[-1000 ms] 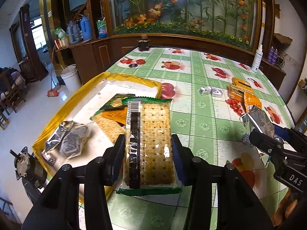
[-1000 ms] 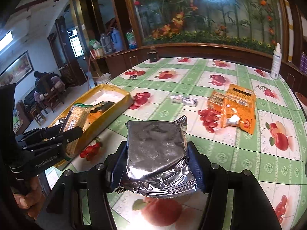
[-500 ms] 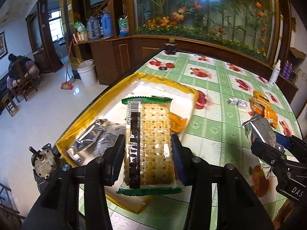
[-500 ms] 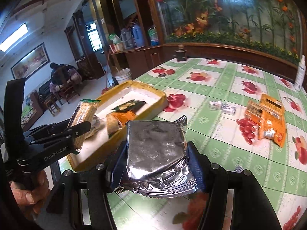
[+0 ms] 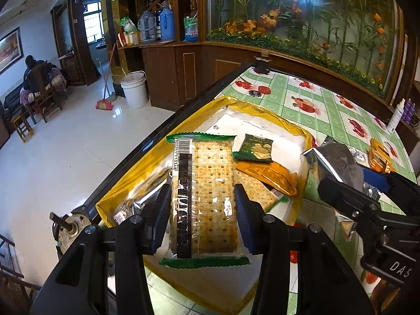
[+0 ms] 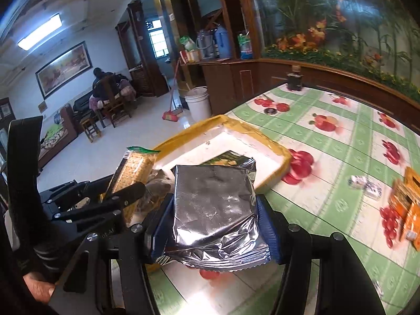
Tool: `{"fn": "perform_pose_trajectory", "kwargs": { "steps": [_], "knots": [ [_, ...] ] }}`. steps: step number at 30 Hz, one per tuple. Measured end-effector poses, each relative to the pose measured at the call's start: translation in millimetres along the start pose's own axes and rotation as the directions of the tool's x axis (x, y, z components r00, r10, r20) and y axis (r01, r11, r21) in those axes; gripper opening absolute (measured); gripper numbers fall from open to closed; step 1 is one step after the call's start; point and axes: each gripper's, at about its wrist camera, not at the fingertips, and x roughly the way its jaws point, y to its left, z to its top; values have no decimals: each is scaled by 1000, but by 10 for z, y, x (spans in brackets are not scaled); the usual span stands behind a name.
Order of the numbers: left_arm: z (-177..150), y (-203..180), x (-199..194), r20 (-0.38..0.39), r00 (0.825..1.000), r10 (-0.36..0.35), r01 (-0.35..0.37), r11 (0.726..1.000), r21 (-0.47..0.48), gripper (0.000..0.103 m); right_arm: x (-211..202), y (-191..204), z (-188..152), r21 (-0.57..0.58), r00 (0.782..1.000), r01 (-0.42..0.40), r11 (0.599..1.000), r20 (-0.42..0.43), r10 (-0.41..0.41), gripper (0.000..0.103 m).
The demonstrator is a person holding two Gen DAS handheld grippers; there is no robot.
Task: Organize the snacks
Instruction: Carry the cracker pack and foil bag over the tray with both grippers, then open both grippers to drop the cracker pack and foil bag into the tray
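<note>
This is a home, a big living and eating room. The table has a green cloth with fruit pictures on it. Behind it a glass wall shows flowers. Wooden cupboards hold flasks and bags. On the shiny white floor stand a bucket and a broom. A person sits far off beside a sofa, under a big painting.

Two close wrist views angled down, both sharing the yellow tray.
</note>
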Motion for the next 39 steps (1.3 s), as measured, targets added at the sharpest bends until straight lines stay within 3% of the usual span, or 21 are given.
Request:
{"fn": "perform_pose_trajectory", "kwargs": {
  "steps": [23,24,26,27,33,39],
  "knots": [
    [174,314,410,-49,998,40,-42,998,-54,46,777,36,367,-17,997,-33,999,-66,32,62],
    [176,318,413,-52,998,39,-42,998,-55,47,811,33,371,-19,997,-31,999,-74,29,64],
    [180,334,432,-69,997,29,-34,998,-62,60,864,38,364,-16,996,-26,1000,-91,24,64],
    [180,341,427,-67,998,21,-25,998,-65,66,864,38,358,-13,995,-25,1000,-92,24,66],
    [183,285,311,-38,999,26,-28,998,-57,73,674,-86,289,16,998,-12,1000,-57,13,71],
    [191,123,180,-11,1000,13,-14,999,-31,74,291,-378,163,76,1000,22,997,-11,-21,72]
  ]
}}
